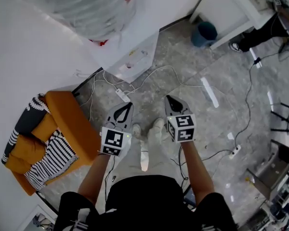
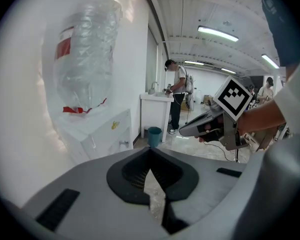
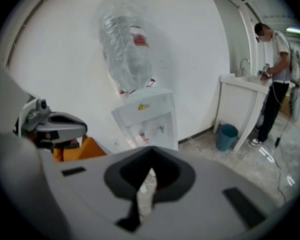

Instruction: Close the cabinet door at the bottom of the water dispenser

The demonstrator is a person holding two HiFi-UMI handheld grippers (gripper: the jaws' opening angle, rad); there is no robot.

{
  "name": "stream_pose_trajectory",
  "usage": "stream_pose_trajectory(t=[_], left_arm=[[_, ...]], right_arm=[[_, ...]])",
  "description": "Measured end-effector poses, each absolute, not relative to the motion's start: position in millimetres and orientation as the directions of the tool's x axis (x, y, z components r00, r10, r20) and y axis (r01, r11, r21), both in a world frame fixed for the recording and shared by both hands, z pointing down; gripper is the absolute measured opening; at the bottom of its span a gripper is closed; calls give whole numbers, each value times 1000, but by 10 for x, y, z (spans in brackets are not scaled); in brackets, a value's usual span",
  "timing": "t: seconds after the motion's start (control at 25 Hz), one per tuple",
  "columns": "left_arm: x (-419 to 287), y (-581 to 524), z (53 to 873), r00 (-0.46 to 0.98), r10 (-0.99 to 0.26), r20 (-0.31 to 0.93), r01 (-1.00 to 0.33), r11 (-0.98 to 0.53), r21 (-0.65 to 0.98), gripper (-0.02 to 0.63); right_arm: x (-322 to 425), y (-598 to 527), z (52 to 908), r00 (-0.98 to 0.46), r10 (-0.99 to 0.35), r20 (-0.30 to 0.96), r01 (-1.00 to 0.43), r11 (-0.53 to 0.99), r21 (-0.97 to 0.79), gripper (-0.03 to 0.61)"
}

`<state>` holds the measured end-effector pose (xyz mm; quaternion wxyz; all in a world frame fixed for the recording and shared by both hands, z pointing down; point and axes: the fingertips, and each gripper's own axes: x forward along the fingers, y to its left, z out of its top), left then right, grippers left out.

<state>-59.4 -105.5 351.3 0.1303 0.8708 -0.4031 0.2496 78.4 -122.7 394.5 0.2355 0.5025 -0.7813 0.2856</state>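
The white water dispenser [image 1: 130,57] stands against the wall with a clear bottle [image 1: 98,6] on top. It also shows in the left gripper view [image 2: 97,131] and in the right gripper view [image 3: 145,116], where its taps face me. Its bottom cabinet door is hidden in every view. My left gripper [image 1: 129,105] and right gripper [image 1: 168,98] hang side by side in the air above the floor, well short of the dispenser. Both point toward it, and both are shut with nothing held.
An orange chair [image 1: 67,124] with striped cushions stands at the left. Cables and a power strip [image 1: 121,94] lie on the floor before the dispenser. A blue bin [image 1: 203,33] sits by a white sink stand [image 1: 231,13], where a person [image 3: 275,59] stands.
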Motion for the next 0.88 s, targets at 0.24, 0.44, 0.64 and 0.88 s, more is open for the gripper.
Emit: stream_pose_trajectory(t=[0.24,0.44,0.64,0.88], left_arm=[[-513,-1070,3004,570,-664,484,-758,-652,-3,7],[-535,-1148,2365,582,-718,382,-768,-640,-32,6],[-541,-1178,1910,590,-743,317,-765,-639,-74,7],[-513,-1182,1477,609,-758,234,-754,-645,-124,6]], right_arm=[[830,-1229,3273,-379,-712,591,-924,331,-193,34],[807,-1199,2756,-381,-757,530,-924,338,-181,34],[834,-1168,2355,-377,-793,478,-926,330,-181,34],[889,-1222,1802,-372,-841,392,-928,331,-171,34]])
